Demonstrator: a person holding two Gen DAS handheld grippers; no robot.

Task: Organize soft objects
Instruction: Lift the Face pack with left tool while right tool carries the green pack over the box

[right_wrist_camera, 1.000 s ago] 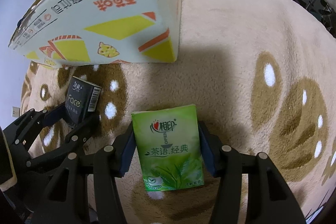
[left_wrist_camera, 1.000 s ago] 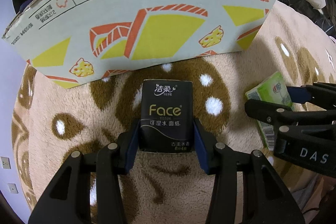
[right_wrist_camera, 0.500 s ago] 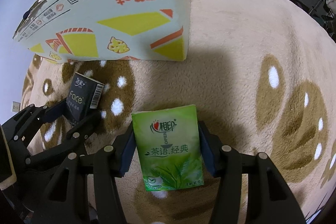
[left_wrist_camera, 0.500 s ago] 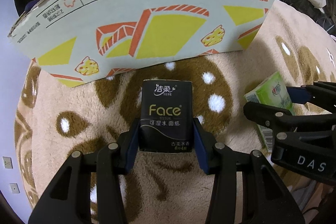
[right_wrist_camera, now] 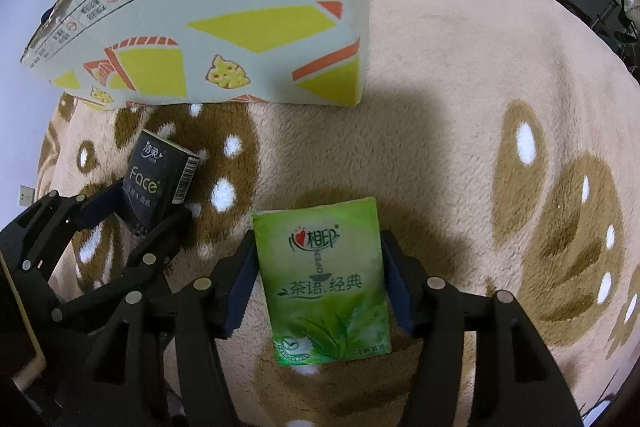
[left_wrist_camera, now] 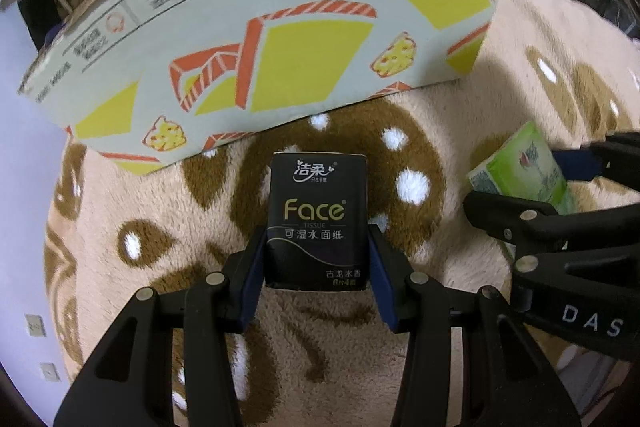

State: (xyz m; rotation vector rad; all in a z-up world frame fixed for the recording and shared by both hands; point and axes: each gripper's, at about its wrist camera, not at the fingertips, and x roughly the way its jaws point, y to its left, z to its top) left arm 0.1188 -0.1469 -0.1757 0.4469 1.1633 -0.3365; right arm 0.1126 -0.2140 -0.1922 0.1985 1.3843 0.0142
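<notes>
The left tool [left_wrist_camera: 316, 267] clamps the lower sides of a black rectangular "Face" tissue packet [left_wrist_camera: 318, 221] above a beige plush rug with brown patches [left_wrist_camera: 460, 99]; its bottom edge hides between the blue pads. The right tool [right_wrist_camera: 320, 283], jaws just widened, flanks a green tea-print tissue packet [right_wrist_camera: 324, 283]; contact is unclear. Behind stands a white printed cardboard box [right_wrist_camera: 224, 15], its top cut off.

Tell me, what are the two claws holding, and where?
Left claw pinches the black tissue pack by its lower sides. Right claw, jaws just opening, straddles the green pack; grip unclear.
</notes>
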